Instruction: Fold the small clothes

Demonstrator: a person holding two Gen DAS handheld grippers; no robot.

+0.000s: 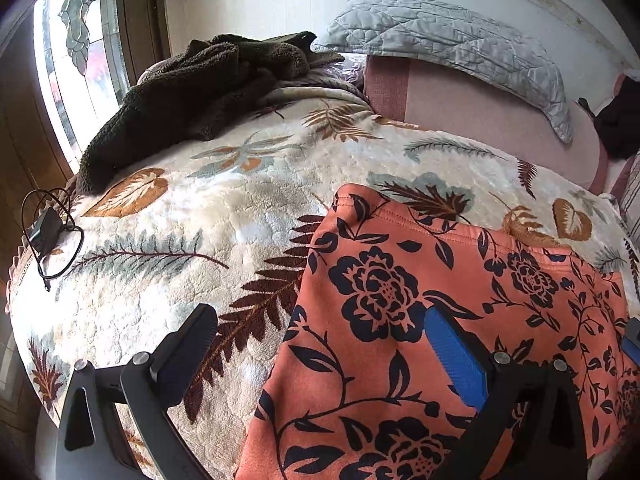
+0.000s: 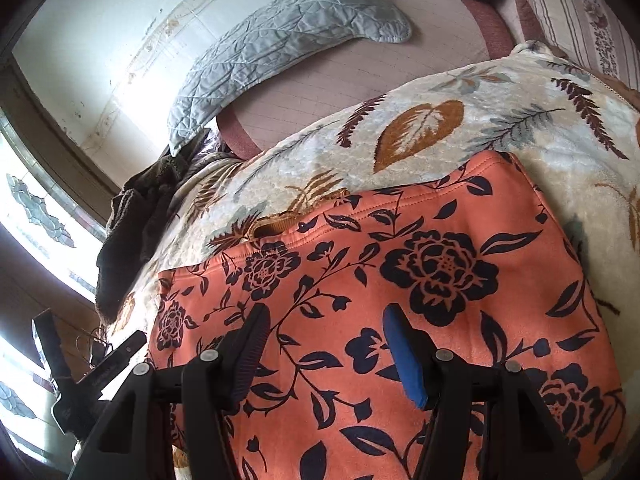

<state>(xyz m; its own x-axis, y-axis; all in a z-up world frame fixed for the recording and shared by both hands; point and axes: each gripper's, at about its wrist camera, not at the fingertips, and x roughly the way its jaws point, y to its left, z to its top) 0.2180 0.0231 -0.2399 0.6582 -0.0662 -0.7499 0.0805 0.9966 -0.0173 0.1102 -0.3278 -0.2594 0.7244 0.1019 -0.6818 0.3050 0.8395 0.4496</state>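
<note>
While the orange floral garment (image 1: pixel 440 320) lies spread flat on the leaf-patterned blanket (image 1: pixel 200 220) covering the bed, both sets of tongs hover just above it holding nothing: the left tongs (image 1: pixel 316 340) gape wide over its left edge, the right tongs (image 2: pixel 324 344) stand partly apart over its middle. A pinch here could catch the plush blanket along with the cloth, or grab only the top layer, leaving a crooked fold.

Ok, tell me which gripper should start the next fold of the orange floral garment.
Probably the left gripper: it hangs open straddling the orange floral garment's left edge, ready to pinch it. The right gripper is open over the flat middle, with no edge between its fingers.
</note>
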